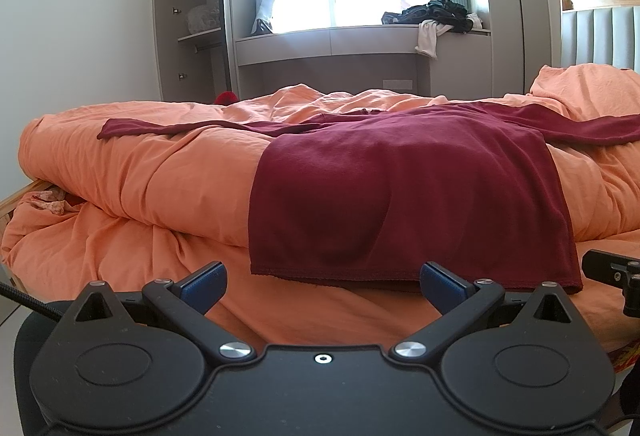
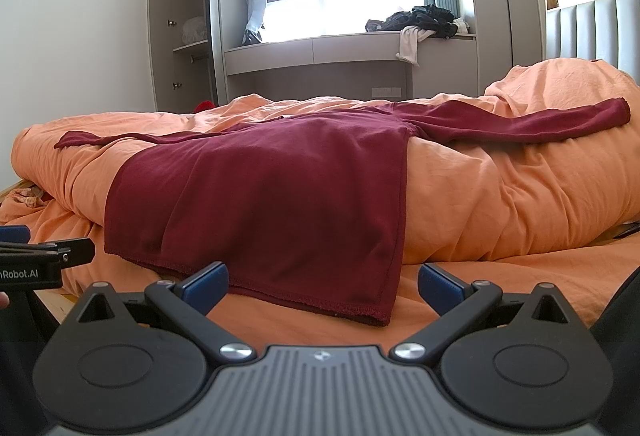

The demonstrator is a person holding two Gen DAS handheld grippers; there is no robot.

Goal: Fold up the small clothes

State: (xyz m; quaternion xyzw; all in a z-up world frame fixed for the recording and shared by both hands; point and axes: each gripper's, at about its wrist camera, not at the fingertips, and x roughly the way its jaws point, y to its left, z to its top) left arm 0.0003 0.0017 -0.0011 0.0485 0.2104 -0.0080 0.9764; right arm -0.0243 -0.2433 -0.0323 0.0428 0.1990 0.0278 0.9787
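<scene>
A dark red long-sleeved shirt [image 1: 400, 188] lies spread flat over a rolled orange duvet [image 1: 140, 164] on the bed, sleeves out to both sides, hem hanging toward me. It also shows in the right wrist view [image 2: 264, 196]. My left gripper [image 1: 322, 286] is open and empty, just short of the hem's left half. My right gripper [image 2: 322, 286] is open and empty, just short of the hem's right corner. The right gripper's edge shows in the left wrist view [image 1: 612, 270]; the left gripper's edge shows in the right wrist view [image 2: 40, 260].
An orange sheet [image 2: 500, 276] covers the bed below the duvet. A grey headboard [image 2: 592, 28] stands at the right. A window bench holds a pile of dark clothes [image 1: 436, 14]. An open wardrobe [image 1: 192, 16] stands at the back left.
</scene>
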